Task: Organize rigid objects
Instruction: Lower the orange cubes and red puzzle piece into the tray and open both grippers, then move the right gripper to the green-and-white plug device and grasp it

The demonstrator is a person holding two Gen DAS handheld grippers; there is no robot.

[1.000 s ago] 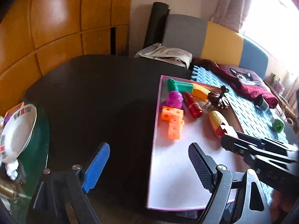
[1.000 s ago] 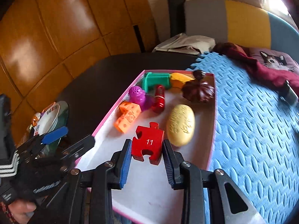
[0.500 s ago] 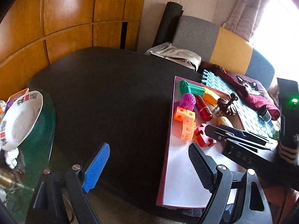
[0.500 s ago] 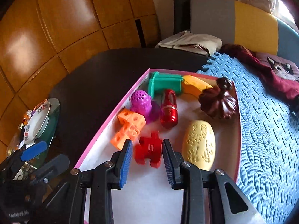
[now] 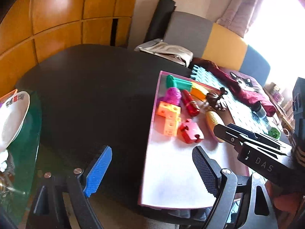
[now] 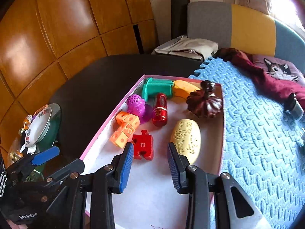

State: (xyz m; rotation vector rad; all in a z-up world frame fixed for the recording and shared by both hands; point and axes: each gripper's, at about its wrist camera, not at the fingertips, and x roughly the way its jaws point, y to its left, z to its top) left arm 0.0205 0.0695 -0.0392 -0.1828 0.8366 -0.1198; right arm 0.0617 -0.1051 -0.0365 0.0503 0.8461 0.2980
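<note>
A red puzzle piece [image 6: 143, 145] marked 11 lies flat on the white floor of the pink-rimmed tray [image 6: 152, 190], touching the orange cube chain [image 6: 124, 127]. My right gripper [image 6: 150, 151] stands open just behind the piece, and its pads are clear of it. Further back in the tray are a purple knobbly figure [image 6: 136, 105], a red bottle [image 6: 160, 112], a green piece [image 6: 158, 90], a yellow curved piece [image 6: 185, 89], a brown pumpkin [image 6: 205, 103] and a yellow oval [image 6: 185, 139]. My left gripper [image 5: 152, 150] hangs wide open over the tray's left rim [image 5: 150, 133] with nothing between its fingers.
The tray sits on a dark round table [image 5: 95, 95]. A blue foam mat [image 6: 257, 133] to the right carries a maroon cat-print cloth [image 6: 276, 76], a small cylinder [image 6: 295, 106] and a green piece [image 5: 274, 131]. A white bowl [image 5: 11, 118] rests on green glass at the left.
The red puzzle piece was clamped in my right gripper above the tray. It now lies on the tray floor by the orange cubes, and the right jaws have parted from it.
</note>
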